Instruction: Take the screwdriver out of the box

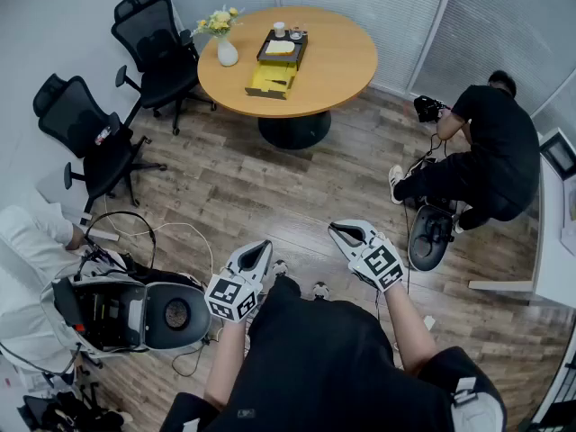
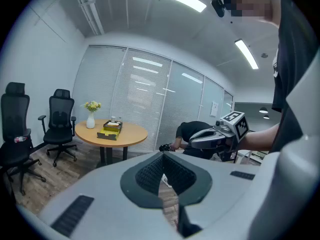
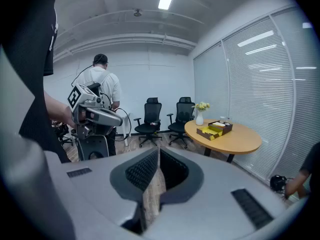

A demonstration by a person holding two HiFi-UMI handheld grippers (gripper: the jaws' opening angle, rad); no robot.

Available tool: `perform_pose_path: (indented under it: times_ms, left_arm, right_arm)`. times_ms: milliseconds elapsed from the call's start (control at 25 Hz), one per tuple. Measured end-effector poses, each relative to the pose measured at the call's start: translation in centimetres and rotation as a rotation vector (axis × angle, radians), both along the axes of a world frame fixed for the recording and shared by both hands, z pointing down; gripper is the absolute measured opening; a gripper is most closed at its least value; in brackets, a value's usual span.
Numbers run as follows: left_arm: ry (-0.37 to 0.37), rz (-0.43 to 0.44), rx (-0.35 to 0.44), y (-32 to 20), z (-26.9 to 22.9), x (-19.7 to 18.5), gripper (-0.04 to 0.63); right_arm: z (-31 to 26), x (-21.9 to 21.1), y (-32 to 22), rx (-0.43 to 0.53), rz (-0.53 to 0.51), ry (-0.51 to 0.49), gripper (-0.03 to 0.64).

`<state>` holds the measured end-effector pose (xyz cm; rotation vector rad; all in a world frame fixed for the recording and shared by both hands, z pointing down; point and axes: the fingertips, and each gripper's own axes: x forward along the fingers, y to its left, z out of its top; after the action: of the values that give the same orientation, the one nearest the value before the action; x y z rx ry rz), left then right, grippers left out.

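Note:
The open yellow and black box (image 1: 274, 65) lies on the round wooden table (image 1: 337, 61) across the room, also seen as the box (image 2: 111, 129) and the box (image 3: 216, 128) in the gripper views. I cannot make out a screwdriver in it at this distance. My left gripper (image 1: 259, 250) and right gripper (image 1: 341, 232) are held in front of my body over the wooden floor, far from the table. Both are shut with nothing between their jaws. The left gripper view shows the right gripper (image 2: 216, 135), and the right gripper view shows the left gripper (image 3: 95, 113).
A vase of yellow flowers (image 1: 225, 47) and small cups stand on the table. Two black office chairs (image 1: 160, 45) (image 1: 90, 133) sit at the left. A person in black (image 1: 490, 151) crouches at the right. Another in white (image 1: 31, 246) is beside floor equipment (image 1: 135, 313) and cables.

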<state>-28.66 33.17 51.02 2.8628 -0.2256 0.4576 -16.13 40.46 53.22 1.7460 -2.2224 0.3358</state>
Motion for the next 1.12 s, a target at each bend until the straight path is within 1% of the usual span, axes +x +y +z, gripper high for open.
perform_pose_path:
  times_ms: [560, 840, 1120]
  left_arm:
    - [0.001, -0.016, 0.003, -1.7, 0.0, 1.8, 0.006]
    - [-0.006, -0.009, -0.005, -3.1, 0.0, 1.9, 0.006]
    - [-0.007, 0.002, -0.019, -6.0, 0.0, 1.8, 0.006]
  right_arm:
    - [0.1, 1.7, -1.1, -0.001, -0.006, 0.005, 0.009]
    - [0.0, 2.4, -2.5, 0.010, 0.035, -0.033, 0.011]
    - [0.3, 2.3, -5.1, -0.015, 0.057, -0.041, 0.011]
